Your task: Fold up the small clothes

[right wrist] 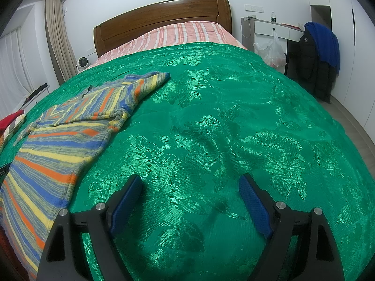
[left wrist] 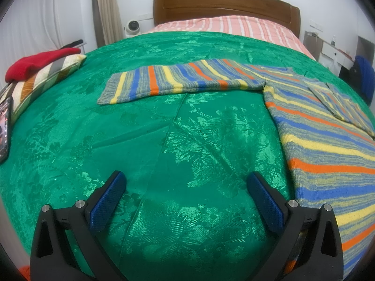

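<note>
Two grippers hang above the green bedspread [left wrist: 131,145], both with blue-padded fingers spread wide and nothing between them. The left gripper [left wrist: 186,180] is over bare cover at six o'clock in its own view; the right gripper [right wrist: 190,182] is likewise over bare cover at six o'clock in its view.

The striped sweater [left wrist: 328,145] lies flat on the bedspread. In the left view its body runs from three o'clock down to five o'clock, its near side edge passing just beside the right finger of the left gripper. One sleeve [left wrist: 178,79] stretches out straight toward ten o'clock, its cuff ending on open cover. The other sleeve [left wrist: 342,103] lies folded across the chest at about two o'clock. In the right view the sweater [right wrist: 54,145] fills the eight-to-ten o'clock side, its hem edge close to the gripper's left finger; whether cloth and finger touch is hard to tell at the frame's edge.

Open green cover spreads from twelve to four o'clock in the right view, reaching the bed's right edge. At nine o'clock in the left view a striped pillow [left wrist: 46,75] with a red garment [left wrist: 39,63] on top sits at the left edge, and a phone [left wrist: 5,126] lies below it. The wooden headboard [left wrist: 225,4] stands at twelve o'clock.
</note>
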A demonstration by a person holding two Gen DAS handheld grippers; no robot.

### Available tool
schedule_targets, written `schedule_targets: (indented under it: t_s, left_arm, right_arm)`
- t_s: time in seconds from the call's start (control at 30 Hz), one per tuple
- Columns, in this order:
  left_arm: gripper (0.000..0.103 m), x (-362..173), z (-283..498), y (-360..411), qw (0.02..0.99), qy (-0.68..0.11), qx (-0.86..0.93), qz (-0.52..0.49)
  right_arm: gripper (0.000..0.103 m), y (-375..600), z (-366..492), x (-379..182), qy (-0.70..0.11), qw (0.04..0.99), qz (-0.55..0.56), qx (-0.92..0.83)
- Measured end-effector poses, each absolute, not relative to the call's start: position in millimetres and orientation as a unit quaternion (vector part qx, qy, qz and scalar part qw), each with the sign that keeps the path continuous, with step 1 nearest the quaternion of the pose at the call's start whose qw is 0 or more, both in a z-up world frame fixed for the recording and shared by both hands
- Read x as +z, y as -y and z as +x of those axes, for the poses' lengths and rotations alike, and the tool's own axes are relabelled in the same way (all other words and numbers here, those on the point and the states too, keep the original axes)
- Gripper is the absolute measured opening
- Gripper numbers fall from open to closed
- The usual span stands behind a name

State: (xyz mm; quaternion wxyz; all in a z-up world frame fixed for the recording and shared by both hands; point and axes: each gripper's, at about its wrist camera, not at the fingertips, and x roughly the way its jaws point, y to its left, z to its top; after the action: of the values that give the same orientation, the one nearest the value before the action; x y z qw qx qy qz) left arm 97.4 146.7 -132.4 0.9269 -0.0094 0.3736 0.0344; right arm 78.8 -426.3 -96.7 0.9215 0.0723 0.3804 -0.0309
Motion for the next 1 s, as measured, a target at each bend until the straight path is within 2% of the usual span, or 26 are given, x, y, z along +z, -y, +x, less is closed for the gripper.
schedule_targets:
  t_s: [1.0]
  left_arm:
    - [0.103,-133.0,97.1,-145.4,0.927,-0.373,0.034,-0.009]
  right_arm:
    - [0.084,428.8,77.9,-96.4,-0.38,0.922,0.071,-0.031]
